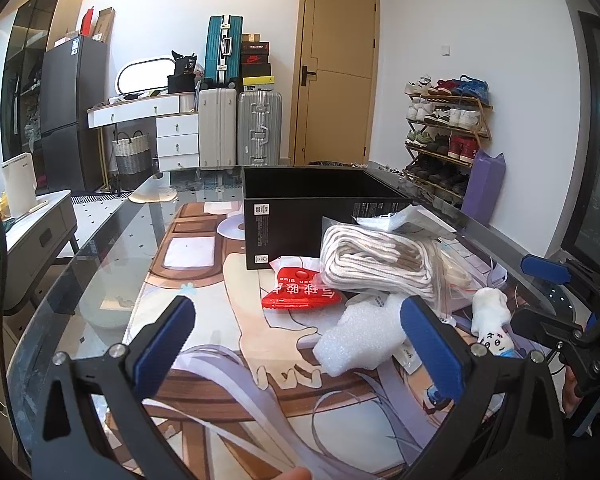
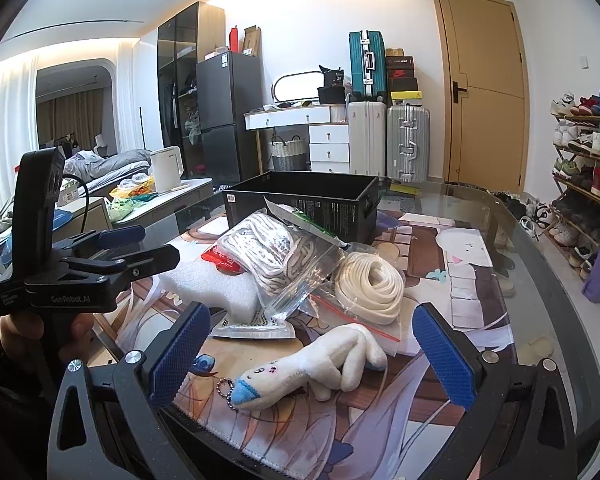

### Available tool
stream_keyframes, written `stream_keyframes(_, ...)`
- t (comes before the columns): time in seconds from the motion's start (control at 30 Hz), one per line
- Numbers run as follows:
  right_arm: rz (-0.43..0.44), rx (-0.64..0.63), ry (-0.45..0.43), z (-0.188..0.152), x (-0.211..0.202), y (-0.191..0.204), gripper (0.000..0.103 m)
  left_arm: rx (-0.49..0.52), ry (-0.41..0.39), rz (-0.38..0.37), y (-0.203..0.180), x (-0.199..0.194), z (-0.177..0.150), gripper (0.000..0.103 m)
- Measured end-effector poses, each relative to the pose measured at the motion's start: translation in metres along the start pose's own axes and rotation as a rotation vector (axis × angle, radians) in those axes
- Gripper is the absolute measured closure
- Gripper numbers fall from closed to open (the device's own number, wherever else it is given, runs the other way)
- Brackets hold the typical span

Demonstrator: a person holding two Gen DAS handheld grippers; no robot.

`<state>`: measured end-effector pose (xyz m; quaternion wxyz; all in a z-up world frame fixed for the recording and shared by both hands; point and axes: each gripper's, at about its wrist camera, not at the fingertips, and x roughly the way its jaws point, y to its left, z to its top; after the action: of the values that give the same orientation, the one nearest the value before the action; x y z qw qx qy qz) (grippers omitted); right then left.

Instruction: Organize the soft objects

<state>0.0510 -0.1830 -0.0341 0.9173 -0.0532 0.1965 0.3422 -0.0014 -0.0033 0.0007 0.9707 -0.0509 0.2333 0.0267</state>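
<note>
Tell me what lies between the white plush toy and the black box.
In the right wrist view, between the plush toy and the black box lie a coiled white rope and a clear zip bag of cord.

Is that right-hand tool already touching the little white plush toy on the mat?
Apart. The right wrist view shows the right tool open, with the white plush toy lying on the mat between its blue fingers, mat visible on both sides.
</note>
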Motion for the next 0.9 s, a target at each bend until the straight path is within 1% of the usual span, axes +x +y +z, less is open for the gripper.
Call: stream_keyframes(0.9,0.003,-0.005,0.004,-0.0004,0.0011,0.0035,0.000,0.002,-0.008,0.002,-0.0006,-0.0028,0.0008,0.000)
